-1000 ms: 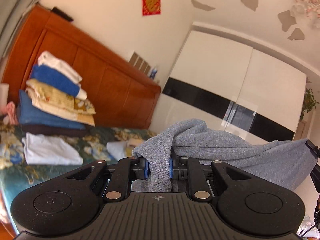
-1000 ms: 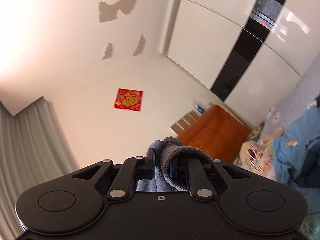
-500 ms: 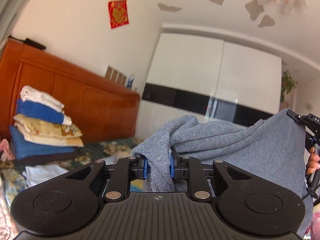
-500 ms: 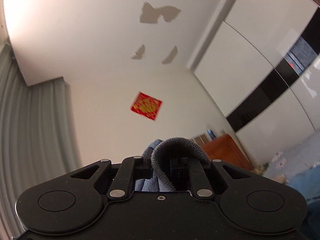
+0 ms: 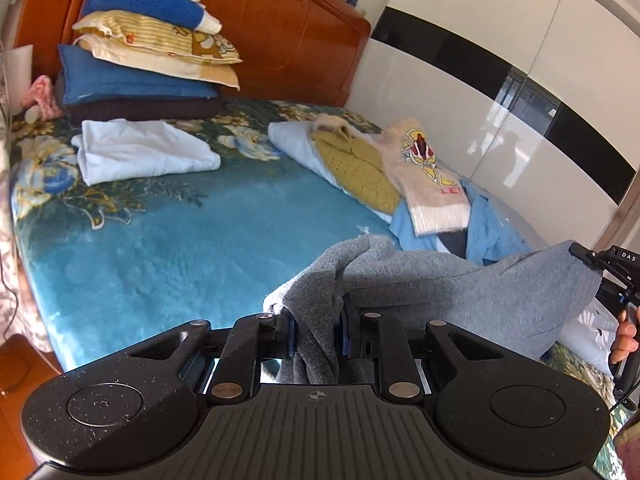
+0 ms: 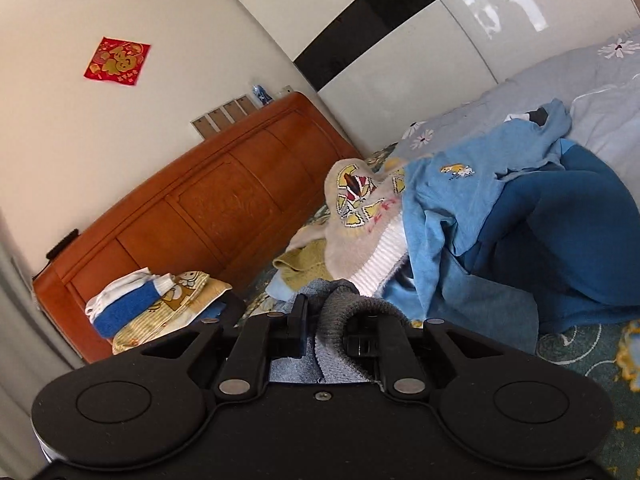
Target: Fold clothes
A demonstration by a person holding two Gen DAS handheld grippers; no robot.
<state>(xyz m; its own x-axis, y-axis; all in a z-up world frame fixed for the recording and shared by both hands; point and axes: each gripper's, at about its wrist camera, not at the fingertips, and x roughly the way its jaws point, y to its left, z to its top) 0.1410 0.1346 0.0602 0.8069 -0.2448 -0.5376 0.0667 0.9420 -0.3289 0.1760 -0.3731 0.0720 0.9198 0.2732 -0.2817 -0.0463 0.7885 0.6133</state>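
Left gripper (image 5: 316, 338) and right gripper (image 6: 324, 336) clamped on grey garment (image 5: 460, 292) above bed (image 5: 160, 248)

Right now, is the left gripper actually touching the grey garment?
Touching. The left wrist view shows the left gripper closed on a bunched fold of the grey garment, with cloth pinched between both blue pads.

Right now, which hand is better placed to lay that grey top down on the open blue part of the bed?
Probably the left tongs: they grip the grey top facing open blue blanket. The right tongs face the heaped clothes.
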